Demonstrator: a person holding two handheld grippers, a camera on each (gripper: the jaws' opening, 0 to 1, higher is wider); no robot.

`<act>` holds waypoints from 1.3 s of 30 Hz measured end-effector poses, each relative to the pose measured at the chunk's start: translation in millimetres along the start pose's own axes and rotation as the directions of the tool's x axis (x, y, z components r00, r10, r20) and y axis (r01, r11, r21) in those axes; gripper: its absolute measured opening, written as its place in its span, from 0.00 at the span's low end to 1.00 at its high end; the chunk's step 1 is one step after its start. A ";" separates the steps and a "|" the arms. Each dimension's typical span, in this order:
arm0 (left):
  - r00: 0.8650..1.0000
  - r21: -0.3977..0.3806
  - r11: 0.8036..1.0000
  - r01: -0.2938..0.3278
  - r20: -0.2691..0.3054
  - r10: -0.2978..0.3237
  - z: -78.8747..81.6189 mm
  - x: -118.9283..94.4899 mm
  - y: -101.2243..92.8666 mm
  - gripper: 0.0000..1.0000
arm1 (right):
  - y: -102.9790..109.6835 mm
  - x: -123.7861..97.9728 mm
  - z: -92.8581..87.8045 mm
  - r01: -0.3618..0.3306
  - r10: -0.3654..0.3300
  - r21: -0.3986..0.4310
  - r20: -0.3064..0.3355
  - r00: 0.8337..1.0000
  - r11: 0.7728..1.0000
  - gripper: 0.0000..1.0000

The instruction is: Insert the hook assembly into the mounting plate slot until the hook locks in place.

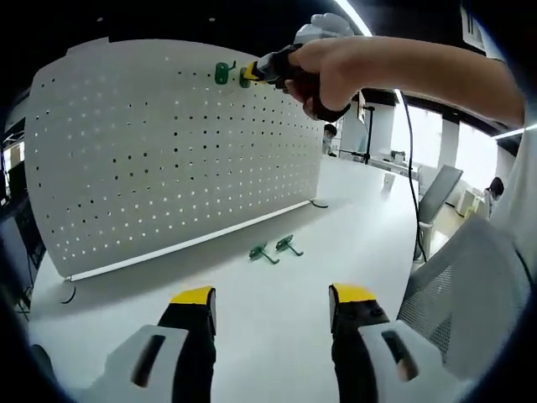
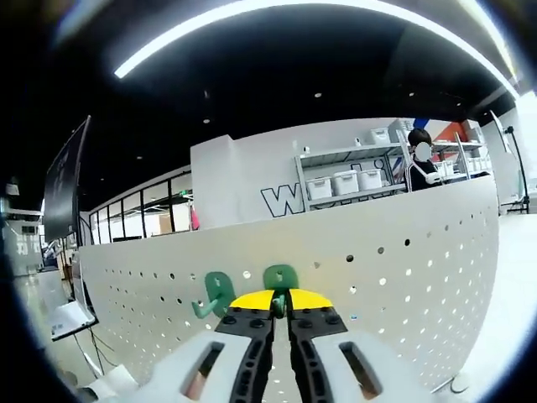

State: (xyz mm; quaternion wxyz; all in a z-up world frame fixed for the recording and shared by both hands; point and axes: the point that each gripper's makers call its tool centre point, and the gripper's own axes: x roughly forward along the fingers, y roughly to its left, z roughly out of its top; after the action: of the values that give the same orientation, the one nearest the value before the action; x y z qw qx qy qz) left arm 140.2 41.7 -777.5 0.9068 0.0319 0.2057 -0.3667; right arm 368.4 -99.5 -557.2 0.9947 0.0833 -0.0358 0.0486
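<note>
We've got the right gripper (image 2: 281, 300) up near the top edge of the pegboard (image 1: 168, 168), jaws closed tight on a green hook (image 2: 280, 278), w/ a second hook (image 2: 214, 293) already hanging just beside it. Left gripper (image 1: 273, 300) hovers over the table (image 1: 352, 210), jaws wide apart, holding nothing. Two spare hooks (image 1: 275, 248) lie near the board's base.

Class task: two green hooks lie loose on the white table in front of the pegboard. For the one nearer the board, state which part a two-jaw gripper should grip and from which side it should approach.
Grip the nearer-board hook across its thin straight shank, coming down from above. It lies flat on the table, so a sideways approach would likely scrape the surface, and its neighbour lies close beside it. Finer detail is too small to tell.
</note>
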 end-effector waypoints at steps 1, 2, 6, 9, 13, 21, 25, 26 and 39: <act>1.000 0.000 1.000 0.000 -0.001 0.000 -0.3 0.0 0.2 0.56 | 0.0 -0.1 -0.1 -0.001 0.001 0.003 0.000 1.000 1.000 0.02; 1.000 0.001 1.000 -0.001 -0.002 0.001 -0.5 0.1 0.5 0.56 | -0.1 -0.3 -0.2 -0.003 0.003 0.008 -0.001 1.000 1.000 0.03; 1.000 -0.002 1.000 0.001 0.001 -0.001 0.6 0.0 -0.6 0.56 | 0.1 -2.1 -0.1 -0.020 0.020 0.042 -0.001 1.000 0.999 0.04; 1.000 -0.001 1.000 0.002 0.000 -0.002 0.5 0.1 -1.1 0.56 | 1.1 -2.9 0.1 -0.035 0.035 0.028 -0.005 0.999 0.999 0.04; 1.000 -0.002 1.000 0.001 0.003 -0.001 1.9 -0.4 -1.3 0.56 | 2.2 -4.6 0.2 -0.068 0.068 0.003 -0.007 0.998 0.998 0.05; 1.000 0.004 1.000 0.012 0.002 -0.012 3.5 0.3 -4.8 0.57 | 6.8 -6.3 0.7 -0.154 0.154 -0.029 -0.012 0.988 0.988 0.09; 1.000 0.003 1.000 0.007 0.002 -0.007 3.5 0.0 -2.8 0.57 | 10.8 -7.7 -0.2 -0.196 0.195 -0.068 -0.022 0.981 0.978 0.14; 1.000 0.004 1.000 0.006 0.002 -0.006 3.8 -0.2 -2.8 0.57 | 10.9 -7.9 -0.3 -0.199 0.198 -0.068 -0.022 0.980 0.978 0.15; 1.000 0.001 1.000 0.004 -0.001 -0.004 3.8 -0.7 -2.1 0.57 | 12.9 -17.5 4.0 -0.309 0.310 -0.106 -0.006 0.951 0.945 0.31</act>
State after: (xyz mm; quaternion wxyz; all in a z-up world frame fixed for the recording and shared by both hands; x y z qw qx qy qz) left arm 139.7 39.8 -773.6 0.9059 0.0323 0.2060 -0.3686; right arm 349.4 -89.0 -552.6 0.9775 0.0243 -0.0561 0.2018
